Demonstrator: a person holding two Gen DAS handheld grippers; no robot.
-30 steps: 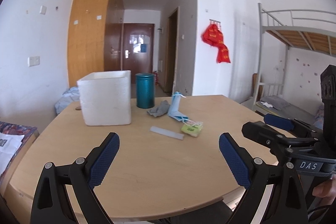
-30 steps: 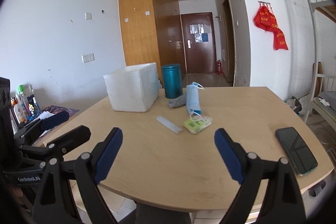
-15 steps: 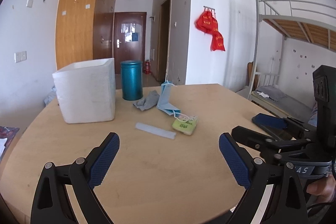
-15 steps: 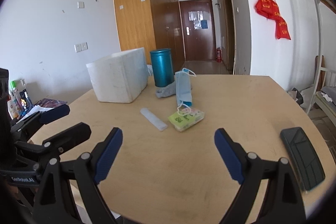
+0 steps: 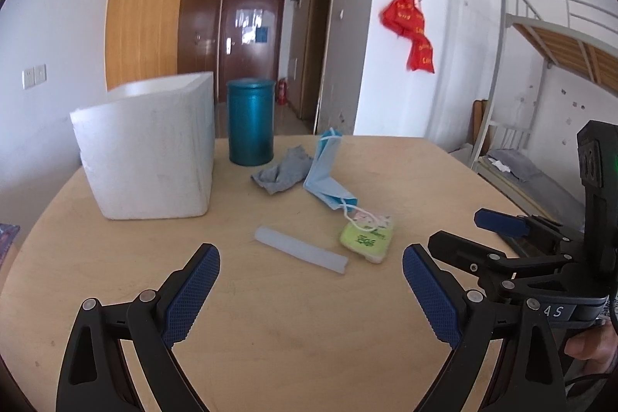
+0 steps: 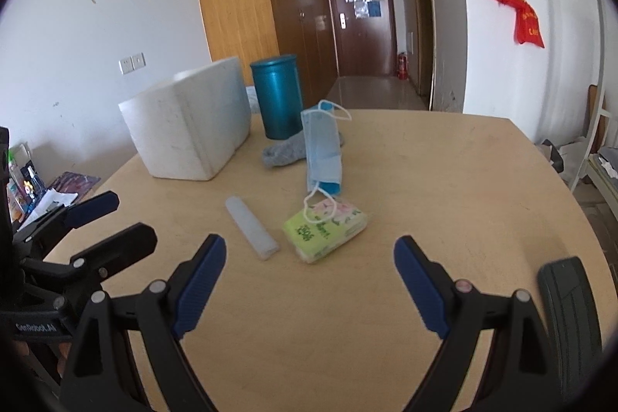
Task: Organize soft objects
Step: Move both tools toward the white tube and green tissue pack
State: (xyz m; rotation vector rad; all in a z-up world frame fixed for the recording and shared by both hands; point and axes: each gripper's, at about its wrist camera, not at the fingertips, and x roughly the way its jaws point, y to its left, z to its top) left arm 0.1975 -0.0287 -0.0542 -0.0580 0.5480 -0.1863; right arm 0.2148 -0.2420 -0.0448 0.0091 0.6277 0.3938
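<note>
While both the left gripper and right gripper hover spread and empty, the tissue pack wants a gentle squeeze clear of the mask loop.

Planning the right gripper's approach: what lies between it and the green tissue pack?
Only bare table lies between the right gripper and the tissue pack, as the right wrist view shows. The translucent tube lies left of that path.

Wooden table carries foam box, canister, mask.

On table: 1 foam box, 1 can, 1 mask, 1 cloth, 1 tissue pk, 1 tube, prob. 1 phone.
</note>
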